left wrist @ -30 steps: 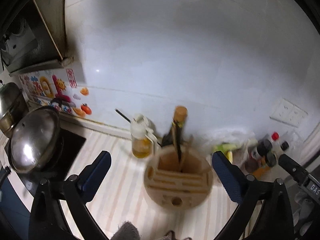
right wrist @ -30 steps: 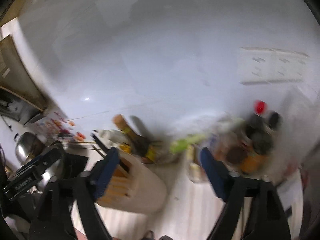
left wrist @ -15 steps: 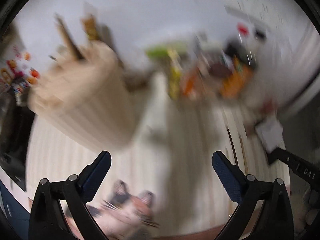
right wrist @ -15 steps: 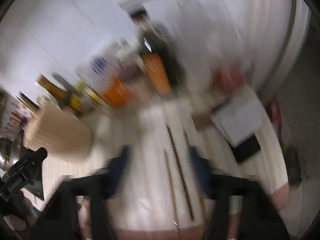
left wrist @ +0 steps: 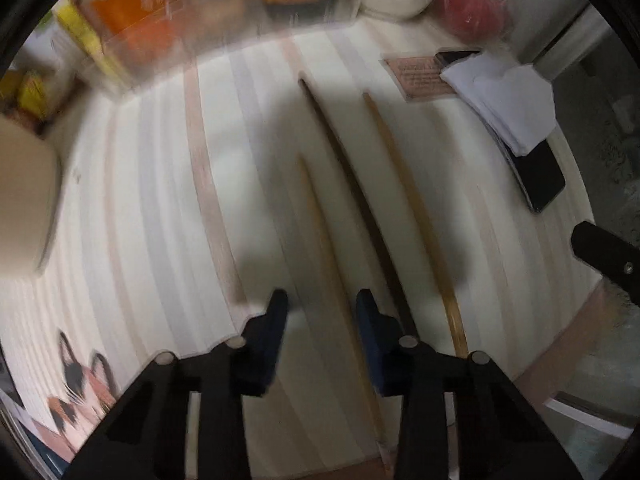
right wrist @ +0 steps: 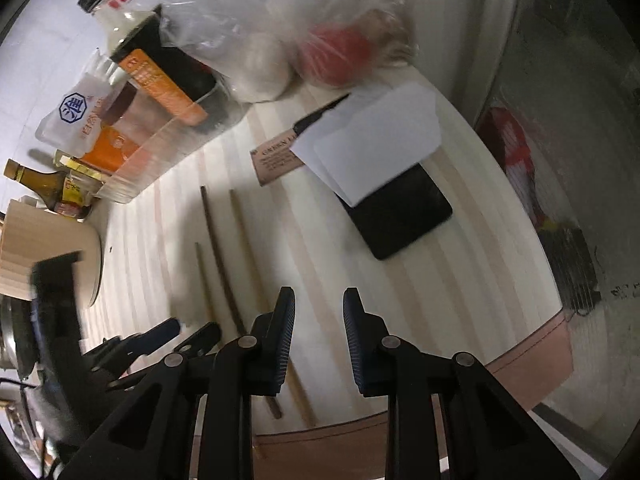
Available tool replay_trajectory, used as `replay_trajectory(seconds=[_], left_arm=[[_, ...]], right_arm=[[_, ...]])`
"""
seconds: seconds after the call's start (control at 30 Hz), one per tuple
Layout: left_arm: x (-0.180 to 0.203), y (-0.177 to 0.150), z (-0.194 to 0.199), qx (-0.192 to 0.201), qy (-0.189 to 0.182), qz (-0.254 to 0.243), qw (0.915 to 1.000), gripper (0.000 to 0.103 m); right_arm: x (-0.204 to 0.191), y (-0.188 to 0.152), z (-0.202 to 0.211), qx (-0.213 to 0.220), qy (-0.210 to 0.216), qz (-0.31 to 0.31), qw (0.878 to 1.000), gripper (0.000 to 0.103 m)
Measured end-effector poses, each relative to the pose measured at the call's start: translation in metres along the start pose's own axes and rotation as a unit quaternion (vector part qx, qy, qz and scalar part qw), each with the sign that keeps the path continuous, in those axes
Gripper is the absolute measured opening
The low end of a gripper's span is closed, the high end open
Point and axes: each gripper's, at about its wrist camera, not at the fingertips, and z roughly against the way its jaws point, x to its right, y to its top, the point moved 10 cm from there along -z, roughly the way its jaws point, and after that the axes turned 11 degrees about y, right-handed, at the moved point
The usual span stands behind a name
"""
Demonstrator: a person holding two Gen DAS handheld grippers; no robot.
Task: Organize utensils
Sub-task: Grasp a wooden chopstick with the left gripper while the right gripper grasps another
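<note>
So the three chopsticks are lying loose on the striped bench (left wrist: pixel 160 200), roughly parallel, running from near to far: a pale chopstick (left wrist: pixel 320 232) on the left, a dark chopstick (left wrist: pixel 352 184) in the middle and a light chopstick (left wrist: pixel 412 200) on the right. They sit close together but apart, which helps.

The left hand-held gripper (left wrist: pixel 322 312) hangs right over the near part of the pale one, jaws partly open and straddling it, nothing pinched yet. I'd come straight down so the pads land either side of that stick only, since the dark one is just beside the right pad and could get dragged along. Pinch nearer the thick end so it doesn't swing, then squeeze firmly, because thin round sticks roll.

The right hand-held gripper (right wrist: pixel 318 312) is also slightly open and empty, hovering over bare bench just right of the sticks.

The beige holder (right wrist: pixel 48 252) sits on the far left, so that's my guess for where they go. Phone (right wrist: pixel 400 216) and papers (right wrist: pixel 372 140) are on the right, well apart.
</note>
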Motion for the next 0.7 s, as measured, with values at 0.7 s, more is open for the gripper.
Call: replay_trajectory(seconds=[0.7], left_arm=[[-0.124, -0.050, -0.009, -0.063, -0.028, 0.126, 0.9896, 0.004]], right_arm=[[-0.034, -0.037, -0.081, -0.125, -0.055, 0.074, 0.988, 0.007]])
